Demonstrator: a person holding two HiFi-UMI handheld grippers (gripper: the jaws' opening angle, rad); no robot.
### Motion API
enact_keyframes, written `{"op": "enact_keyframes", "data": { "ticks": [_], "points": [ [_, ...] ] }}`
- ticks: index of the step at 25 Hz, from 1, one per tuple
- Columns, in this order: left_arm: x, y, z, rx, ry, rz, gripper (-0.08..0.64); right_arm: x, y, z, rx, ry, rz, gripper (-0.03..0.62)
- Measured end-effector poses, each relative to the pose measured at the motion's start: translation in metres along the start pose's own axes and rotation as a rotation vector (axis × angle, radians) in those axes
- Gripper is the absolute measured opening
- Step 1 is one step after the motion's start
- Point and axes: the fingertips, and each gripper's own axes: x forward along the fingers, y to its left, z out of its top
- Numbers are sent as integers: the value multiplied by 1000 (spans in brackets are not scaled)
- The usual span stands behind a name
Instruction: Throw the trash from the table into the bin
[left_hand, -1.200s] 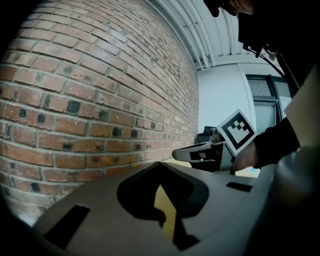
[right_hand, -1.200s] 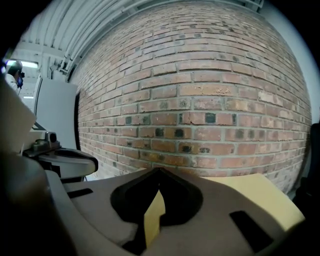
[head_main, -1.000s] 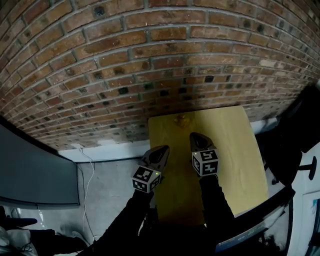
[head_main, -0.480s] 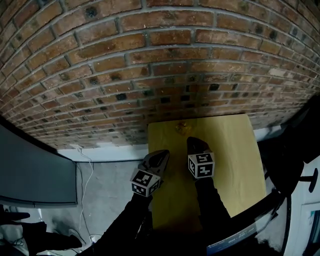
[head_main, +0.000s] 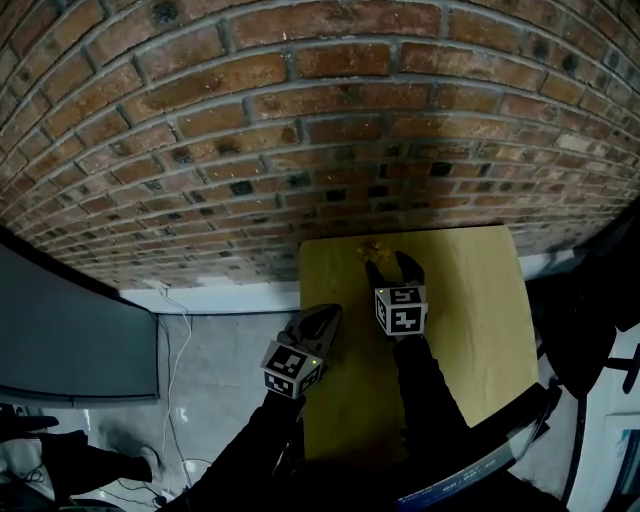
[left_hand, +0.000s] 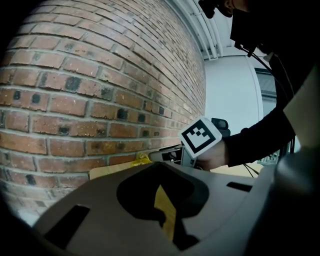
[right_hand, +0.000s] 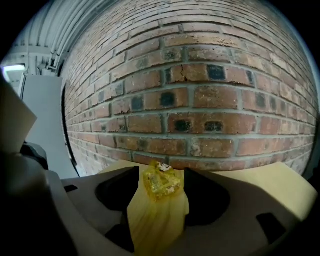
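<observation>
Low in the head view, our left gripper (head_main: 326, 318) was clenched and empty at the pale wooden table's (head_main: 470, 320) edge. Higher up, our right gripper's (head_main: 391, 267) jaws had just been opening, spread either side of the crumpled yellow wrapper (right_hand: 161, 182) lying by the red brick wall (head_main: 300, 130).

R tongs (right_hand: 161, 175) just opening, yellow wrapper (right_hand: 161, 185) between.

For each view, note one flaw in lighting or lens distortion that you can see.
Head view: the brick wall courses bow like a barrel. Left gripper view: black corners, and the pale far wall looks washed out. Right gripper view: corners black, bricks bulge, yet the yellow wrapper is sharp.
</observation>
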Motion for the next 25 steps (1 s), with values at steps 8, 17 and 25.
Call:
{"op": "enact_keyframes", "data": {
  "ticks": [8,17,25],
  "points": [
    [-1,4,-4,3,11,10,6,18,-2,-22,-38,82,10,267],
    [-6,5,-8,-8,17,29,6,16,-14,-31,-139,182,-21,12],
    [-10,7,-3,-16,6,33,6,-1,-13,-26,-119,157,-27,11]
  ]
}}
